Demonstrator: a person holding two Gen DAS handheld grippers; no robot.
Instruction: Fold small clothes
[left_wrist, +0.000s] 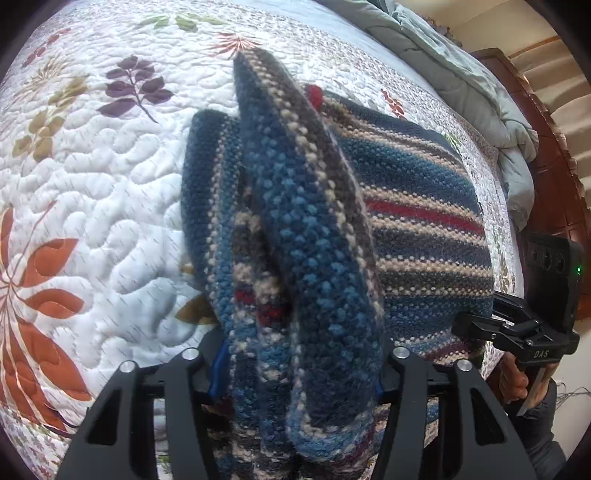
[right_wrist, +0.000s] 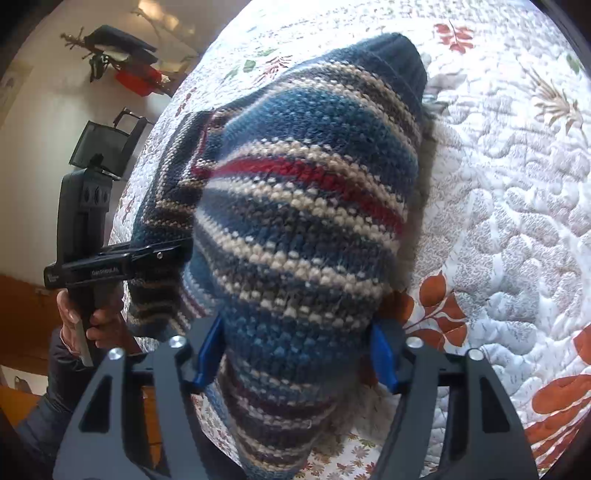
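Knitwear first: the striped sweater (left_wrist: 417, 221) lies on the quilted bed cover (left_wrist: 92, 192), partly folded, with thick bunches of it lifted into both of your tools.

Starting at your left, the left gripper (left_wrist: 295, 373) has a heavy roll of the knit between its jaws. The wool fills the whole gap and presses against the blue pads on both sides, so read it as closed on the sweater, clamped over a bulky fold, not a single layer.

Moving right, the right gripper (right_wrist: 295, 354) shows the same thing from its own camera: a wide hump of striped knit packed between the blue pads (right_wrist: 382, 356), jaws gripping the sweater. In the left view you can see it holding the near right edge of the garment.

Expect the sweater to handle as soft, thick and springy, light enough to lift but floppy, with no stiffness to hold a crease. It will likely sag between your two grips and the loose stitches may stretch or snag on the pads. Take hold at a hem, cuff or folded edge, where the layers are doubled, not in the open middle.

No baskets, boxes or other containers are visible; a grey duvet (left_wrist: 461, 74) lies bunched at the far side of the bed.
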